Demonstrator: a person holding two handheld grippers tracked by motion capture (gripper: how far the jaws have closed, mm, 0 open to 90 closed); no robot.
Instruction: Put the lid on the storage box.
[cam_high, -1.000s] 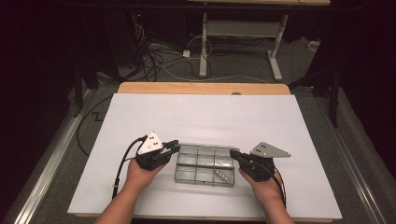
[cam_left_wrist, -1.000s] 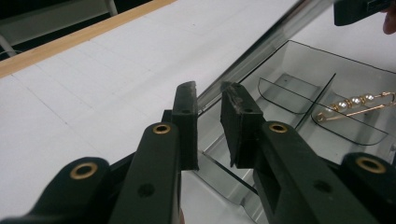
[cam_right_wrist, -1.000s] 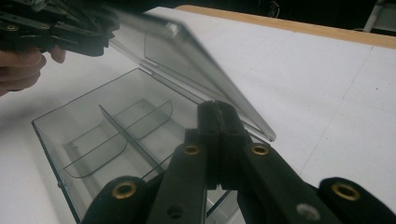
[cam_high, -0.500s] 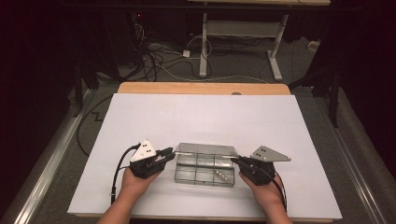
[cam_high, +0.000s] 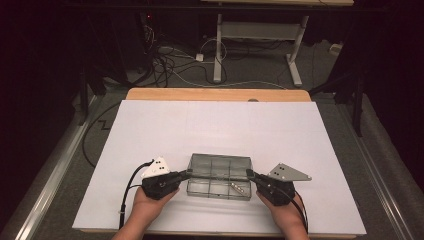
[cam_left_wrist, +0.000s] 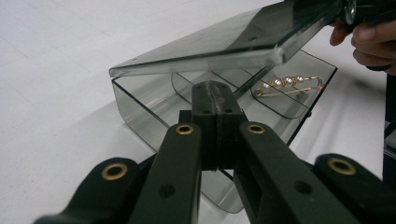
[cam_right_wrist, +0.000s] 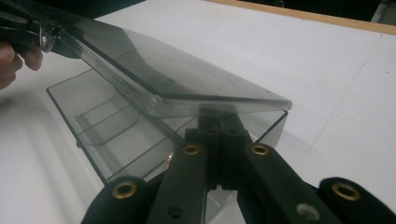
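On the white counter (cam_high: 220, 125) we have a smoky clear box (cam_high: 219, 176) with compartments, near the front edge, its lid (cam_left_wrist: 219, 44) tilted partly up. One compartment holds a gold pearl pin (cam_left_wrist: 286, 85). Our left gripper (cam_high: 187, 173) and right gripper (cam_high: 249, 173) sit pressed together at its ends, the left having just been closing.

Both forearms come in low from the near edge, each hand wrapped around its tongs. The left tongs (cam_high: 187, 173) point inward to the right, their jaws just closing and now pressed flat together. The right tongs (cam_high: 248, 173) point inward to the left, tip toward tip with the other pair, jaws likewise clamped together.
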